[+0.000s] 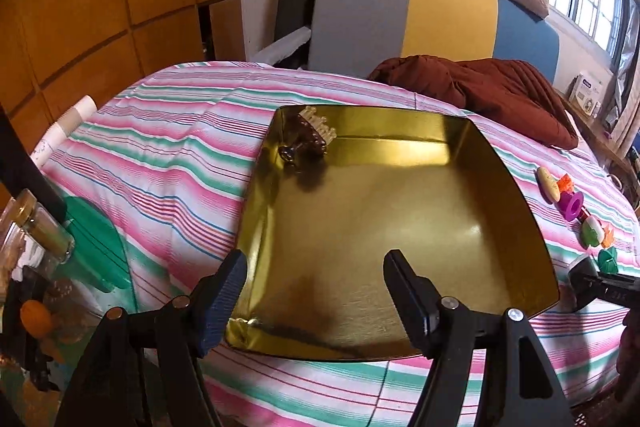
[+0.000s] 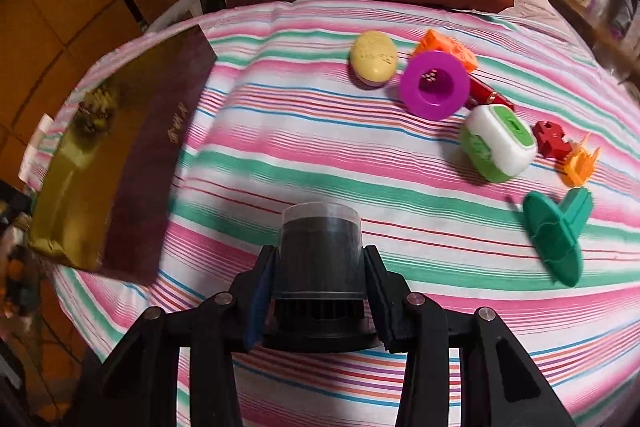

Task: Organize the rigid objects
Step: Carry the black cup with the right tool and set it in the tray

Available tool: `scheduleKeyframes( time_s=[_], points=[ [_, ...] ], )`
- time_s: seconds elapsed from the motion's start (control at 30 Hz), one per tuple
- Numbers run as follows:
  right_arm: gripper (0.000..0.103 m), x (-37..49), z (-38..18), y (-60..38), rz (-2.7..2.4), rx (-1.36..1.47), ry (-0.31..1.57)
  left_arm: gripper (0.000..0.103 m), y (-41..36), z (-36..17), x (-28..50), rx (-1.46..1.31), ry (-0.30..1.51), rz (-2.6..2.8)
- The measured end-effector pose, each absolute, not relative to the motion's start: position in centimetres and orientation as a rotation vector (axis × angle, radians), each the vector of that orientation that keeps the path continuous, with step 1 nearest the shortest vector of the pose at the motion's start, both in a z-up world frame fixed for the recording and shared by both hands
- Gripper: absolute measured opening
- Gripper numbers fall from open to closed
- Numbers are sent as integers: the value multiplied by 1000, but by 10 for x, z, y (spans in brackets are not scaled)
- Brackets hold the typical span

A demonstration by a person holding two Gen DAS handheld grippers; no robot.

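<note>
A gold metal tray [image 1: 400,235] lies on the striped bed; a brown hair claw [image 1: 308,139] sits in its far left corner. My left gripper [image 1: 314,287] is open and empty over the tray's near edge. My right gripper [image 2: 320,267] is shut on a black cylinder with a clear cap [image 2: 320,251], held above the bedspread. The tray [image 2: 80,163] shows at the left of the right wrist view. Loose items lie to the right: a yellow oval [image 2: 374,57], a purple ring [image 2: 434,85], a green-white cube [image 2: 498,145], a green piece [image 2: 554,235], orange and red pieces.
A brown blanket [image 1: 480,87] lies at the bed's head against a grey, yellow and blue headboard [image 1: 440,19]. Jars and clutter [image 1: 36,247] stand left of the bed beside a wooden wardrobe [image 1: 100,7]. The right gripper's tip [image 1: 600,287] shows right of the tray.
</note>
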State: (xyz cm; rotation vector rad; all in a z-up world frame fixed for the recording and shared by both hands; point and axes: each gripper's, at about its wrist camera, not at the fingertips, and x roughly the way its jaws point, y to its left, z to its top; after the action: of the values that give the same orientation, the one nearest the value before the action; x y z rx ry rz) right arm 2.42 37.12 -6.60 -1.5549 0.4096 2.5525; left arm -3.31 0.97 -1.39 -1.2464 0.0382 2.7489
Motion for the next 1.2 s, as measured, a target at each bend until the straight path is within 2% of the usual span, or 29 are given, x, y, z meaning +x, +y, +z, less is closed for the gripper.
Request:
scheduleKeyframes(
  time_s=[0.2, 0.47, 0.63, 0.93, 1.2],
  points=[
    [43, 12, -55, 355, 2584, -1502, 472, 72, -1, -17, -34, -1274, 19, 2743],
    [43, -8, -6, 318, 2744, -1380, 441, 72, -17, -24, -35, -1300, -14, 2761],
    [43, -33, 8, 272, 2873, -1418, 440, 72, -33, -27, -35, -1318, -47, 2786],
    [43, -88, -21, 181, 2937, -1651, 447, 72, -54, -26, -32, -1327, -51, 2834],
    [43, -99, -49, 146, 2923, -1753, 411, 72, -62, -28, -30, -1325, -93, 2846]
  ],
)
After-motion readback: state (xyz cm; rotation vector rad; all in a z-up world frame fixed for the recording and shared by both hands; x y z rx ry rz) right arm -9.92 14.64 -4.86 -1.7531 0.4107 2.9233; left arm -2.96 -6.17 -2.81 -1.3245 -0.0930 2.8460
